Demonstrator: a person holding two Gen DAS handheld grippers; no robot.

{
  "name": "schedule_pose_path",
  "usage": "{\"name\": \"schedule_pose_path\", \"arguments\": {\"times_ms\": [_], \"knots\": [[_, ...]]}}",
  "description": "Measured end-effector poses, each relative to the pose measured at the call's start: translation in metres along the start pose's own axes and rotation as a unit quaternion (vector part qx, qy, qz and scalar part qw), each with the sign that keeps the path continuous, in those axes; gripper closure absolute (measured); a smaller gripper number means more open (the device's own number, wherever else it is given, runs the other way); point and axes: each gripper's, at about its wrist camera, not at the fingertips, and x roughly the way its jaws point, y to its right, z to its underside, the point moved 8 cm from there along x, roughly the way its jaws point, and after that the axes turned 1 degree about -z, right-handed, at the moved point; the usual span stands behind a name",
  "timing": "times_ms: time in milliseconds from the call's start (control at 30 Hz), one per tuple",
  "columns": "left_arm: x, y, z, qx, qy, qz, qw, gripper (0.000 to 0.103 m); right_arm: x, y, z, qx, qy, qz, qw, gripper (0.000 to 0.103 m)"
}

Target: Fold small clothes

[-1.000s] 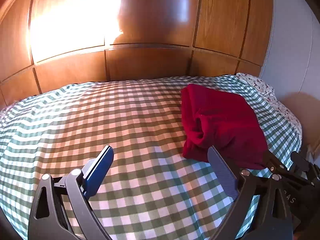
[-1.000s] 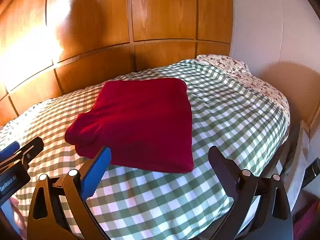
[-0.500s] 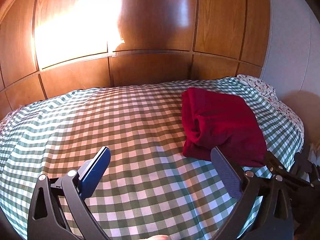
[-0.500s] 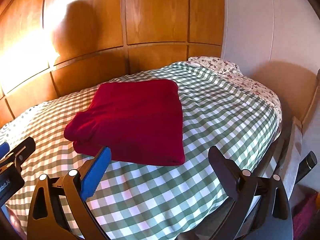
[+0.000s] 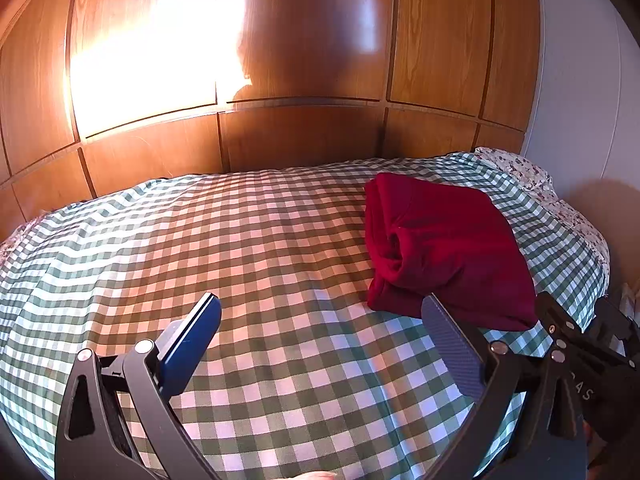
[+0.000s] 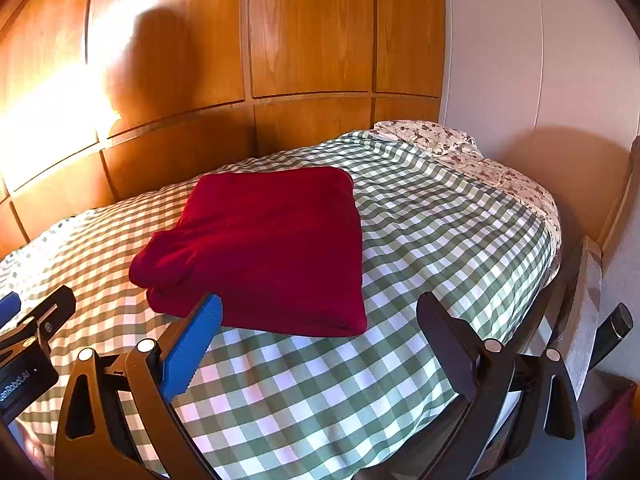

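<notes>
- One red garment [image 6: 264,248], folded into a thick rectangle, lies on the bed [image 6: 420,240]; from the right wrist camera it sits at about 11 o'clock of centre, from the left wrist camera [image 5: 448,248] at about 2 o'clock.
- One green-and-white checked cover [image 5: 240,264] spreads over the whole bed; a floral sheet [image 6: 472,156] shows at the 1 o'clock end.
- Wooden wall panels [image 6: 308,40] rise behind the bed at 12 o'clock, and a white wall [image 6: 532,60] at 2 o'clock.
- Two tongs are visible. The left tongs [image 5: 320,322] are spread wide, holding nothing, over bare cover; the garment's near edge lies just past their dark finger.
- The right tongs [image 6: 316,312] are also spread wide and empty; their blue finger overlaps the garment's near edge in view, though I cannot tell if it touches.
- Part of the left tool shows at 8 o'clock in the right wrist view.
- A dark handle [image 6: 612,332] stands beyond the bed's edge at 4 o'clock.
</notes>
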Motion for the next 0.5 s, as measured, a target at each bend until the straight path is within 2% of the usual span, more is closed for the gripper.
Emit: {"name": "schedule_pose_path", "arguments": {"times_ms": [233,500], "knots": [[-0.010,-0.004,-0.005,-0.011,0.012,0.000,0.9999,0.003,-0.011,-0.005,-0.001,-0.008,0.014,0.003,1.000,0.005],[-0.022,-0.006,-0.010,-0.015,0.026,0.003,0.9995,0.003,-0.017,-0.008,0.006,-0.016,0.011,0.001,1.000,0.005]]}}
